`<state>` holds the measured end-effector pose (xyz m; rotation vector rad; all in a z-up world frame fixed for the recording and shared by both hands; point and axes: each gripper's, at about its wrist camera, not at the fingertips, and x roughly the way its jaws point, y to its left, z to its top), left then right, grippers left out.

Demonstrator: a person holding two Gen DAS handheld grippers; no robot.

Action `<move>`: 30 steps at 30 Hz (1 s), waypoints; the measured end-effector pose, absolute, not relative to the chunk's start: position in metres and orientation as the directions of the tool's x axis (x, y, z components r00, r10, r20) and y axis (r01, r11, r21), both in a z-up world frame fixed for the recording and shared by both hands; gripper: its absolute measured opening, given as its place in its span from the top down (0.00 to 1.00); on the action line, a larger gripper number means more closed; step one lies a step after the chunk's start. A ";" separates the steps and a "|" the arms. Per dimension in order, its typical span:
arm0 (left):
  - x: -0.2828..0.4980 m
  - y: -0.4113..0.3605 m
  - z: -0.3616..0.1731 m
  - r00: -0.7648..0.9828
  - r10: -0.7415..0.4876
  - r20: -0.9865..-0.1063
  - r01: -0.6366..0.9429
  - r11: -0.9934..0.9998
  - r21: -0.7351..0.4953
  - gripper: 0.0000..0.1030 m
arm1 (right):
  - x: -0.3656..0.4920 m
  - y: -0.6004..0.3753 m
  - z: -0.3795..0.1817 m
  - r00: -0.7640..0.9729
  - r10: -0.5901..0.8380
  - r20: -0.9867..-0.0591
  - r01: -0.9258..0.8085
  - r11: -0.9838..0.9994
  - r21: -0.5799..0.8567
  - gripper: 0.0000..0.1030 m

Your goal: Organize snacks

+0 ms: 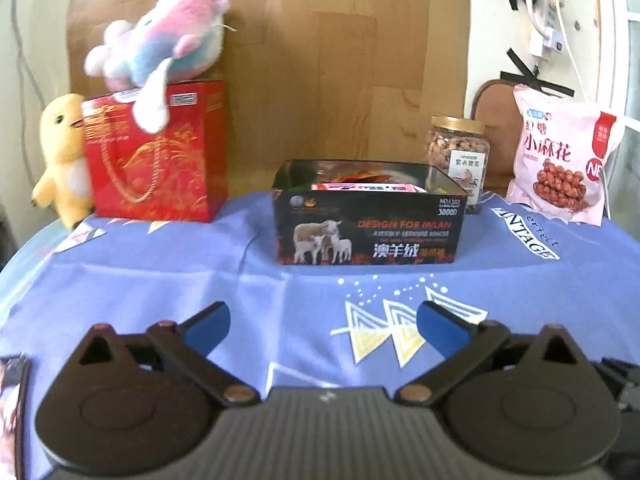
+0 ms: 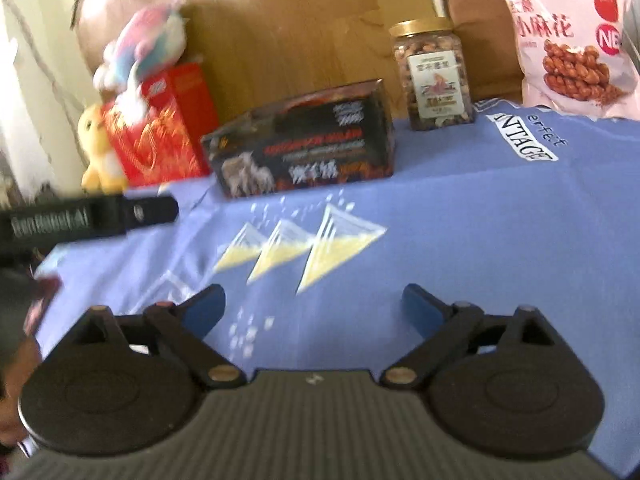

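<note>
Snacks are spread along the far side of a counter covered by a blue printed cloth [image 1: 160,272]. An open black box [image 1: 368,228] printed with sheep is seen at the far middle, with packets lying inside it. Just to its right, a clear jar of nuts [image 1: 458,152] with a gold lid is stood upright, partly hidden behind the box's far right corner. Further right, a pink snack bag [image 1: 560,156] is propped upright, apart from the jar. At the far left, a red gift bag [image 1: 160,152] is placed with a pastel plush toy [image 1: 160,40] on top and a yellow plush chick [image 1: 64,156] touching its left side. The left claw [image 1: 323,322] is held wide open over the near cloth, with nothing between its blue pads. The right claw [image 2: 314,306] is likewise spread open and empty above the triangle print.
</note>
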<state>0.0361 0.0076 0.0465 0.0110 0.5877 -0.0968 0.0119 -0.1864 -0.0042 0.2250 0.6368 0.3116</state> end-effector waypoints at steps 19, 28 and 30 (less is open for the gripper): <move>0.005 0.014 0.052 0.874 0.020 -0.485 0.003 0.999 0.046 0.00 | -0.015 -0.180 0.004 0.775 0.373 -0.511 -0.225 0.917 0.328 0.02; 0.007 0.009 0.048 0.864 0.058 -0.500 -0.013 0.996 0.092 0.00 | -0.015 -0.183 0.003 0.772 0.377 -0.512 -0.218 0.913 0.345 0.02; 0.009 0.010 0.047 0.851 0.051 -0.522 -0.010 0.997 0.081 0.00 | -0.015 -0.184 0.002 0.772 0.375 -0.512 -0.213 0.913 0.348 0.02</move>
